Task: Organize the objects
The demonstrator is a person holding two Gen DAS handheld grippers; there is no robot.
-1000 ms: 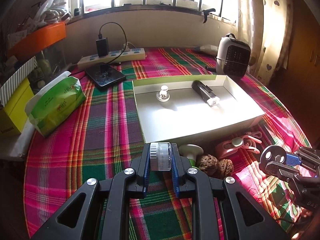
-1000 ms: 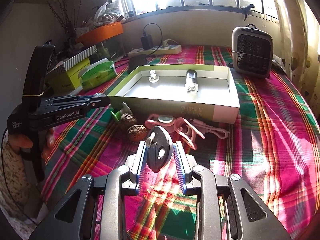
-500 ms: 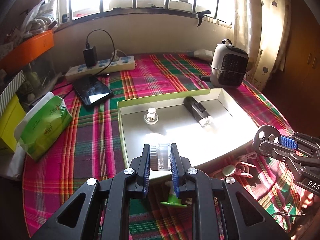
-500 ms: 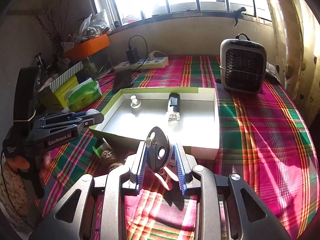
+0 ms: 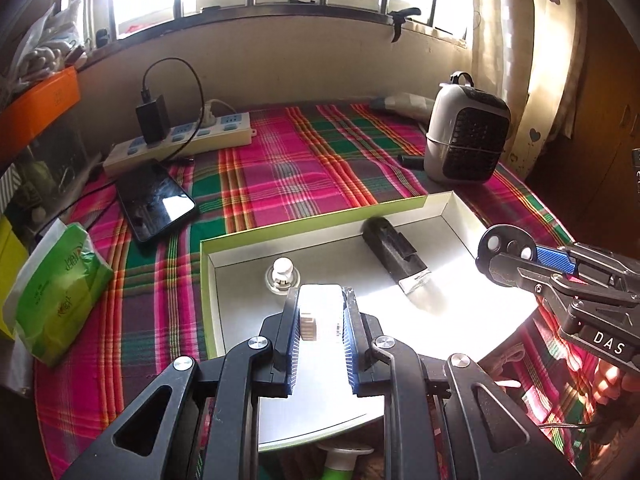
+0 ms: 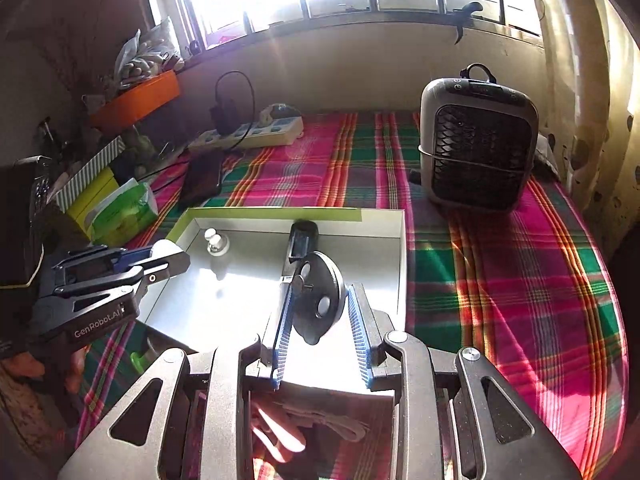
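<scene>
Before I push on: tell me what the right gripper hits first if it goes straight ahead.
Most likely the black lighter lying in the box. The right gripper, shut on the black disc, points at it over the box floor. Depth is unclear; if it passes above, the box's far wall comes next.

L gripper jaws clamped on small clear ribbed-cap jar, held over white tray w/ green rim. In tray: white knob, black lighter-like item. R gripper at right over tray edge, gripping dark disc w/ holes. Phone, tissue pack, heater on plaid counter.
</scene>
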